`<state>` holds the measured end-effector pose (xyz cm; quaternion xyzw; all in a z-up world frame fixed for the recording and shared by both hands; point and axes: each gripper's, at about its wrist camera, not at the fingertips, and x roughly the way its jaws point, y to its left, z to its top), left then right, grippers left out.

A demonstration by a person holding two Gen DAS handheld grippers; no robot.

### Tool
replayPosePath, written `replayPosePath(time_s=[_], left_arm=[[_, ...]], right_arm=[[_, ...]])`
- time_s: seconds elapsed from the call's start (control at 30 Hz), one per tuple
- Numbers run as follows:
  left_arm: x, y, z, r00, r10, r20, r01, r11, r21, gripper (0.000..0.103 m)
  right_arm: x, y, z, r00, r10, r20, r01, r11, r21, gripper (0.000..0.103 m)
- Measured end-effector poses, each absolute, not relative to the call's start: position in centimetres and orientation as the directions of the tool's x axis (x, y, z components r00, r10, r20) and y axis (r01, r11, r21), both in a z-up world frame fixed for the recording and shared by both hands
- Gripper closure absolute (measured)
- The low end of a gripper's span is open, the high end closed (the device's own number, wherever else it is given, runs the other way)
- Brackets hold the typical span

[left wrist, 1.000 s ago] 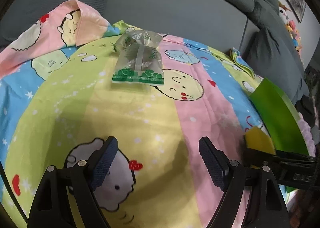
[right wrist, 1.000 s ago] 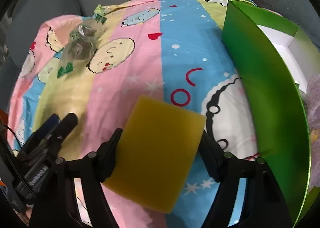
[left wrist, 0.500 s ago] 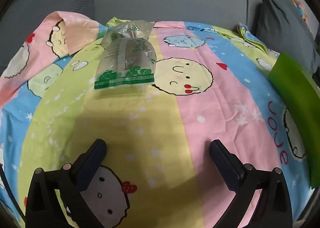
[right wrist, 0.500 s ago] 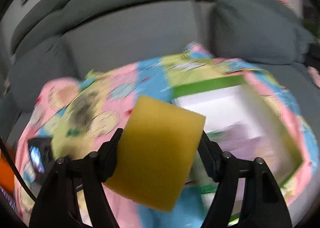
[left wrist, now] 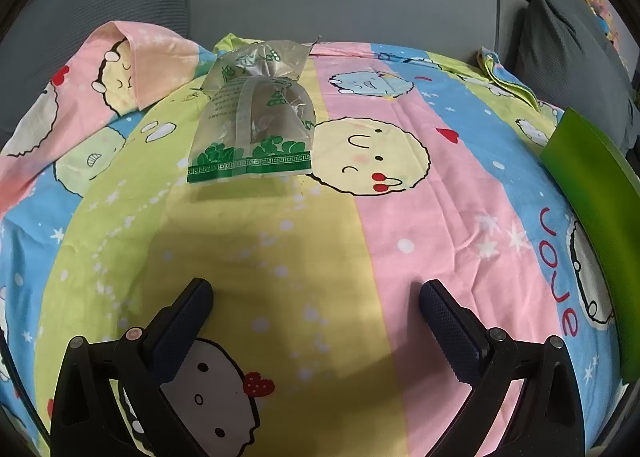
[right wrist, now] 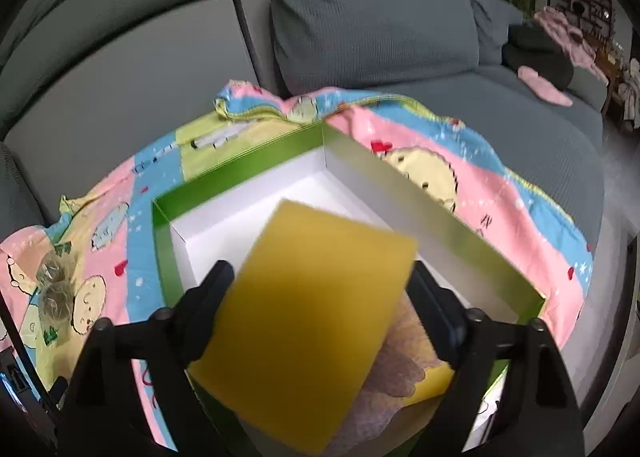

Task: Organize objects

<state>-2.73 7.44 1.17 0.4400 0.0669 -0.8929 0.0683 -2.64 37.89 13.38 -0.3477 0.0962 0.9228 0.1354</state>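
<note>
A yellow sponge (right wrist: pixel 316 321) sits between the fingers of my right gripper (right wrist: pixel 320 277), above the open green box (right wrist: pixel 240 173) with its white inside. The jaws are opening. The sponge looks blurred, a thin gap shows at the left pad, and the grip looks loose. My left gripper (left wrist: pixel 316 297) hangs open over the cartoon bedsheet (left wrist: pixel 400 217) with nothing between its fingers. A clear plastic bag with green print (left wrist: pixel 256 125) lies on the sheet well ahead of it, and also appears at the far left as the bag (right wrist: pixel 56 281).
In the box's near corner lie a lilac knitted item (right wrist: pixel 392 377) and another yellow piece (right wrist: pixel 436 381). The box's green wall (left wrist: pixel 592 185) stands at the right of the left view. Grey sofa cushions (right wrist: pixel 376 21) rise behind the sheet.
My right gripper carried the sponge up from beside the box to above its open inside, and its jaws widened. My left gripper's jaws spread wide and it drew slightly nearer the bag.
</note>
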Motion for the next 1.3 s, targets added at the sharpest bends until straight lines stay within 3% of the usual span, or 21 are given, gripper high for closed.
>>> replayPosePath(time_s=[0.1,0.13,0.2,0.33,0.5,0.6,0.73,1.3], left_arm=[[-2.7,7.5,1.2,-0.604,-0.062,-0.795,0.181,-0.982,-0.061,0.001],[-2.7,7.4,1.2,-0.603,-0.063,-0.795,0.181,-0.982,-0.06,0.001],[-2.8,7.4,1.2,-0.604,-0.062,-0.795,0.181,-0.982,-0.061,0.001],[-2.7,7.4,1.2,-0.603,-0.062,-0.795,0.181,-0.982,-0.061,0.001],[-2.8,7.5,1.2,-0.603,-0.062,-0.795,0.181,-0.982,-0.06,0.001],[-2.7,7.4,1.2,-0.603,-0.062,-0.795,0.181,-0.982,-0.061,0.001],[-2.8,7.6,1.2,-0.6,-0.076,-0.796,0.179,-0.983,-0.042,0.001],[-2.7,7.7,1.1,-0.602,-0.078,-0.794,0.179,-0.983,-0.04,0.001]], right_arm=[[-0.6,35.9,15.6,-0.804,0.16,-0.573,-0.259,-0.961,0.095,0.008],[0.2,34.6,16.2,-0.835,0.106,-0.54,-0.198,-0.973,0.116,0.002],[0.8,31.5,16.8,-0.861,-0.056,-0.506,-0.029,-0.987,0.158,0.001],[-0.3,25.3,14.4,-0.782,-0.204,-0.59,0.14,-0.978,0.152,0.001],[-4.4,21.6,7.3,-0.678,-0.109,-0.727,0.109,-0.993,0.048,0.001],[-6.4,20.9,3.6,-0.608,-0.143,-0.781,0.098,-0.99,0.104,0.001],[-6.4,19.2,2.5,-0.622,-0.034,-0.782,0.082,-0.996,-0.022,0.0],[-6.2,19.5,2.8,-0.622,-0.031,-0.782,0.078,-0.997,-0.022,0.0]])
